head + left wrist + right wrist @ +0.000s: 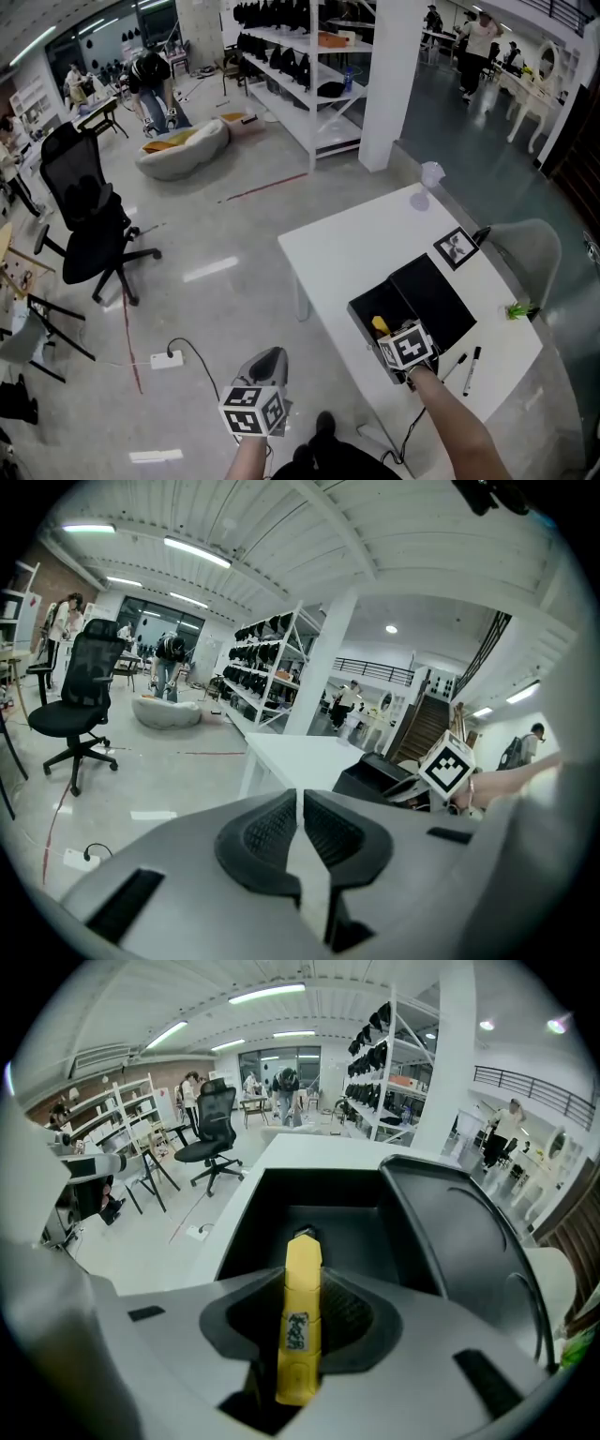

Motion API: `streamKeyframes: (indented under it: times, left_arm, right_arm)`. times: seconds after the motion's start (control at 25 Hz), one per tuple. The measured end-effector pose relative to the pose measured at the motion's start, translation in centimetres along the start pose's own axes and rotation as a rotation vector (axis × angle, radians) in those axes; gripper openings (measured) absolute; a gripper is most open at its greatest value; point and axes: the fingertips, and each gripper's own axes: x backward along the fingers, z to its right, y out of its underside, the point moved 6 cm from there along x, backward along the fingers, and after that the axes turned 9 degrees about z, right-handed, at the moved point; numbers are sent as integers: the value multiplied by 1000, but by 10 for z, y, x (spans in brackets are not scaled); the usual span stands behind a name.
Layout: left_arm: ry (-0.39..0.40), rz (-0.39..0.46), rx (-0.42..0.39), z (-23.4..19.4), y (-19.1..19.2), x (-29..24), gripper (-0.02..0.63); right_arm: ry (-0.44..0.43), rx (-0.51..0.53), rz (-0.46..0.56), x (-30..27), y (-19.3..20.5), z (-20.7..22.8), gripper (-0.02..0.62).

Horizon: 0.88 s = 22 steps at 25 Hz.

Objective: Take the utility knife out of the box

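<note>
A black box [364,309] lies open on the white table [356,244], its lid [433,291] folded back to the right. My right gripper [386,334] reaches down into the box at its near end. In the right gripper view the yellow utility knife [303,1269] stands lengthwise between the pads of my right gripper [302,1302], which are shut on it over the box's dark inside [328,1199]. The knife's yellow tip [379,324] shows in the head view. My left gripper [267,364] hangs over the floor left of the table, shut and empty [300,819].
Two pens [475,358] lie on the table near its front right corner, and a square marker card [457,247] lies behind the box. A grey chair [530,248] stands to the right of the table. On the floor are a power strip [167,359] and a black office chair [89,225].
</note>
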Motion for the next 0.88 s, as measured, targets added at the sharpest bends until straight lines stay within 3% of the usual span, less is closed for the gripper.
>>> streamKeyframes:
  times: [0.32,0.88]
  left_arm:
    - [14,-5,-9,-3,-2,0,26]
    - [57,-2,-31,1,-8,0,26]
  right_arm:
    - [-1,-46,115,14,-5,-6,114]
    - [34,-146,402,69,-33,-14,114]
